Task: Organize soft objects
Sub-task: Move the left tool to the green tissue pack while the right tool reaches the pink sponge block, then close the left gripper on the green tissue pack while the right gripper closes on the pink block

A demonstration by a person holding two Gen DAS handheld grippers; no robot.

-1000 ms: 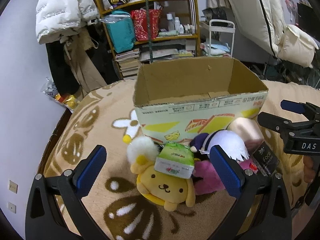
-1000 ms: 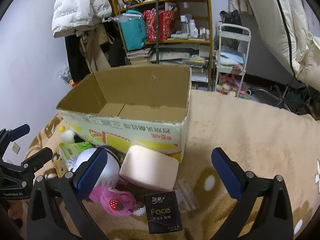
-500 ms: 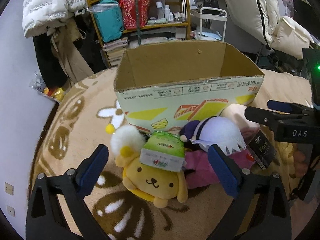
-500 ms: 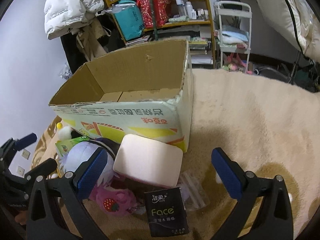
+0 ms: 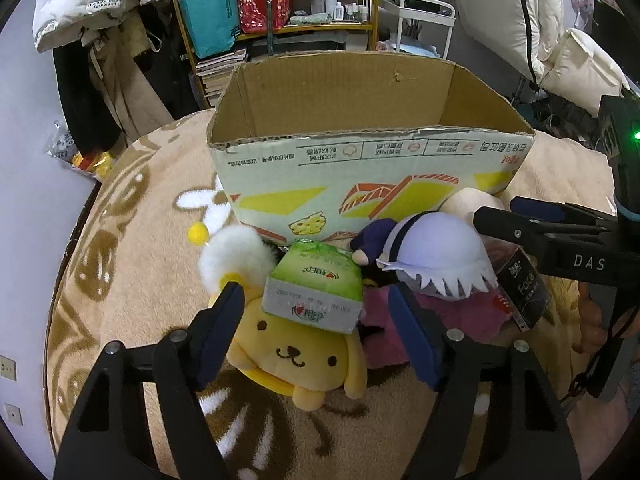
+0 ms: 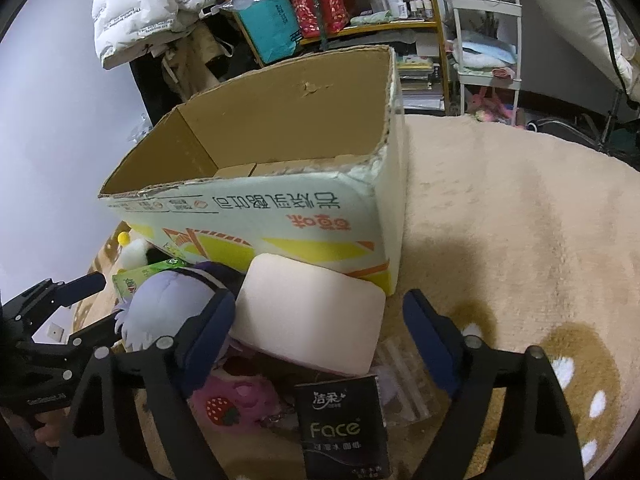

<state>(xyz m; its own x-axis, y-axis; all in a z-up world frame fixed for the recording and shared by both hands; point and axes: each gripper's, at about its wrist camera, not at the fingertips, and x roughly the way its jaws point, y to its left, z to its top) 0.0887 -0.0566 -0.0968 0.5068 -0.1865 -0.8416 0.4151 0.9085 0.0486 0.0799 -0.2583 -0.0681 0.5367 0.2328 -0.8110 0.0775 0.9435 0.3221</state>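
Note:
An open, empty cardboard box (image 5: 360, 160) (image 6: 280, 216) stands on the rug. In front of it lies a pile: a yellow dog plush (image 5: 296, 354) with a green tissue pack (image 5: 316, 288) on its head, a lilac plush (image 5: 436, 260) (image 6: 168, 308), a pink strawberry plush (image 6: 232, 402), a pale pink foam block (image 6: 312, 320) and a black "Face" tissue pack (image 6: 342, 428). My left gripper (image 5: 320, 336) is open, its fingers either side of the green pack. My right gripper (image 6: 320, 344) is open around the foam block and shows in the left wrist view (image 5: 532, 232).
The beige patterned rug (image 6: 520, 220) stretches to the right of the box. A crinkled clear plastic bag (image 6: 404, 384) lies beside the black pack. Cluttered shelves (image 5: 280, 20), a white cart (image 6: 488, 40) and hanging coats stand behind the box.
Both grippers have moved forward and down toward the pile. The left one now straddles the green tissue pack and the right one straddles the foam block. Nothing in the pile has shifted.

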